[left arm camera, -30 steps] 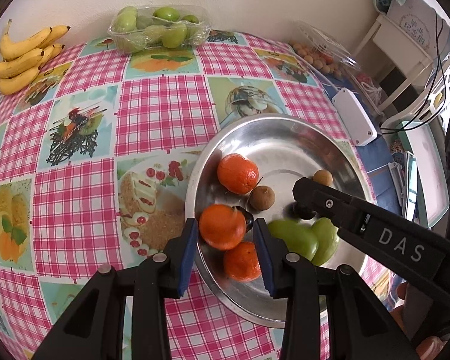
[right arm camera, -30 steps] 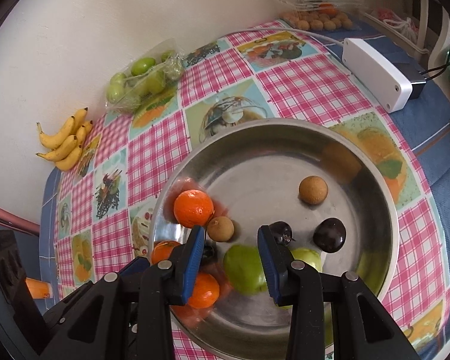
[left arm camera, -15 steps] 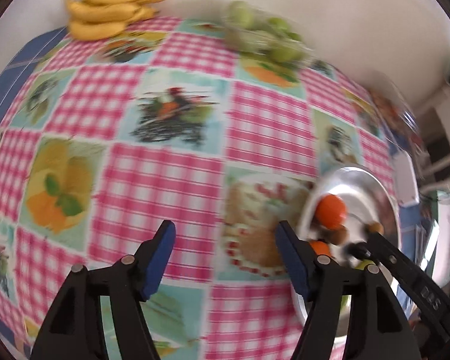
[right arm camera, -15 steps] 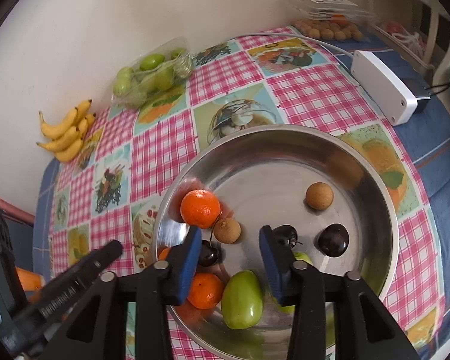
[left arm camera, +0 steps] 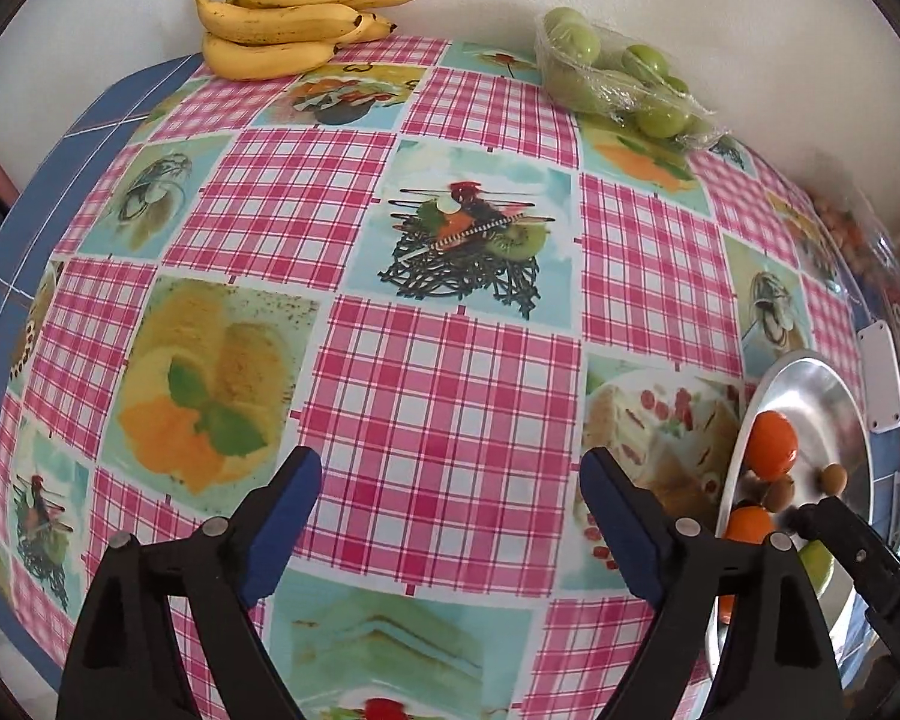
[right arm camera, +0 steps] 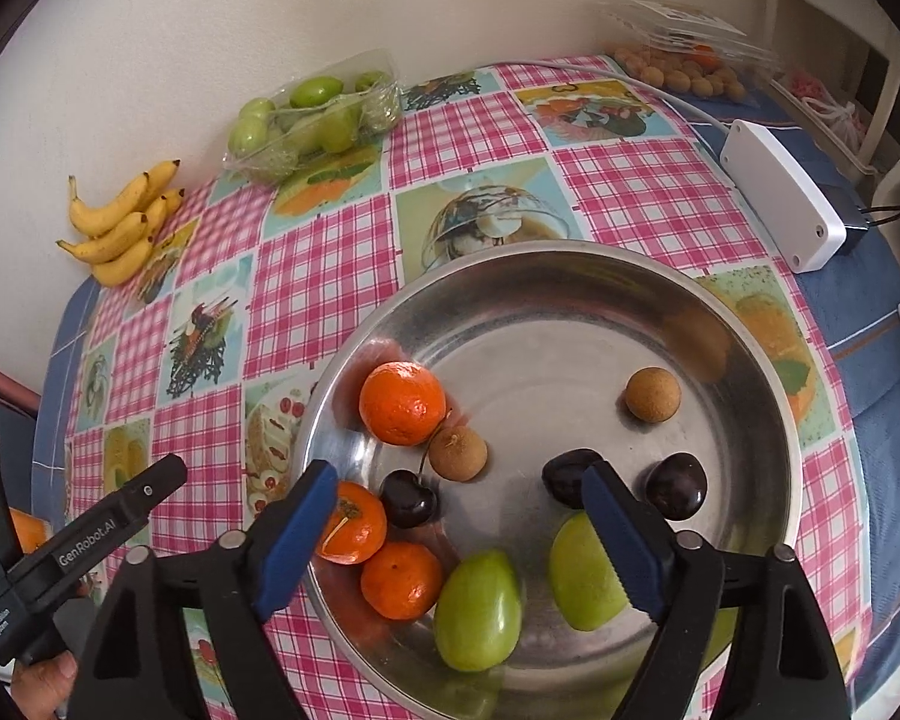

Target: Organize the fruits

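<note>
The right gripper [right arm camera: 459, 519] hangs over the near part of the steel bowl [right arm camera: 768, 396] with its jaws spread wide and holding nothing. Between and below its blue pads lie three tangerines [right arm camera: 402, 402], two green fruits [right arm camera: 477, 609], dark cherries [right arm camera: 408, 498] and two brown longans [right arm camera: 652, 394]. The left gripper [left arm camera: 450, 510], jaws also apart and empty, hovers over the checked table [left arm camera: 444, 396], with the bowl at its right. At the far edge by the wall sit a bunch of bananas [left arm camera: 282, 24] and, to their right, a wrapped pack of green fruit [left arm camera: 618, 75].
</note>
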The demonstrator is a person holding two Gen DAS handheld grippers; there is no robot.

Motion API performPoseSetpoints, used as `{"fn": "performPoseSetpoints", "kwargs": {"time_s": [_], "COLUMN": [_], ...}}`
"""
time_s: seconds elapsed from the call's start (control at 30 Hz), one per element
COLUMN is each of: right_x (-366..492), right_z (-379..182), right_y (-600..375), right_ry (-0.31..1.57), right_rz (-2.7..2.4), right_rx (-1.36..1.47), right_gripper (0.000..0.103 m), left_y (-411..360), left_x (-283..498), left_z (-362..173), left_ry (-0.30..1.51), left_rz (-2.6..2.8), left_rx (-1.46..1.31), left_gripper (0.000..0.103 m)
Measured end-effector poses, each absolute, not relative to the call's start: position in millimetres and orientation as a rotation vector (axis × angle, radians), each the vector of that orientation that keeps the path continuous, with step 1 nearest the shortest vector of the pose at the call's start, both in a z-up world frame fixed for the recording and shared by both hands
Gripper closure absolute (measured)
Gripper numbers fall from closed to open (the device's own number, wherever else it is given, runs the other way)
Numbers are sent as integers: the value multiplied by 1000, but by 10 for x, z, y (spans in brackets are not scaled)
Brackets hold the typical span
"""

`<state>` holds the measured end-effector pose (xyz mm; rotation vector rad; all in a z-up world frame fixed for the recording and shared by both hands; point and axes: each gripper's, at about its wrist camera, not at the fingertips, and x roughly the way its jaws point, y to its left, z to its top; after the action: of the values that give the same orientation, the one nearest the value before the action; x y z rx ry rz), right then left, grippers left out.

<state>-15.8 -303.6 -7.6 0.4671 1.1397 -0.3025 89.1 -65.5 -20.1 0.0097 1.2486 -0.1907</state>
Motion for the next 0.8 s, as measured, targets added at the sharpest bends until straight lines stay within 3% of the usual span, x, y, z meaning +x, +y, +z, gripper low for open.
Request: {"fn": "performPoseSetpoints", "kwargs": {"time_s": [0.23,0.8], "right_x": [-122,-161], "right_z": [-92,-39], "right_y": [-2972,-2940], "right_ry": [1146,1123], "right_rz": [-289,-296], "right_rx": [435,439], "right_gripper": [0,0], "left_y": [-651,-657], "left_x": [899,783], "left_z": [-220,-58], "left_ry": [1249,1148], "left_rz": [-182,-143], "left_rx": [28,49], "left_gripper": [14,13]}}
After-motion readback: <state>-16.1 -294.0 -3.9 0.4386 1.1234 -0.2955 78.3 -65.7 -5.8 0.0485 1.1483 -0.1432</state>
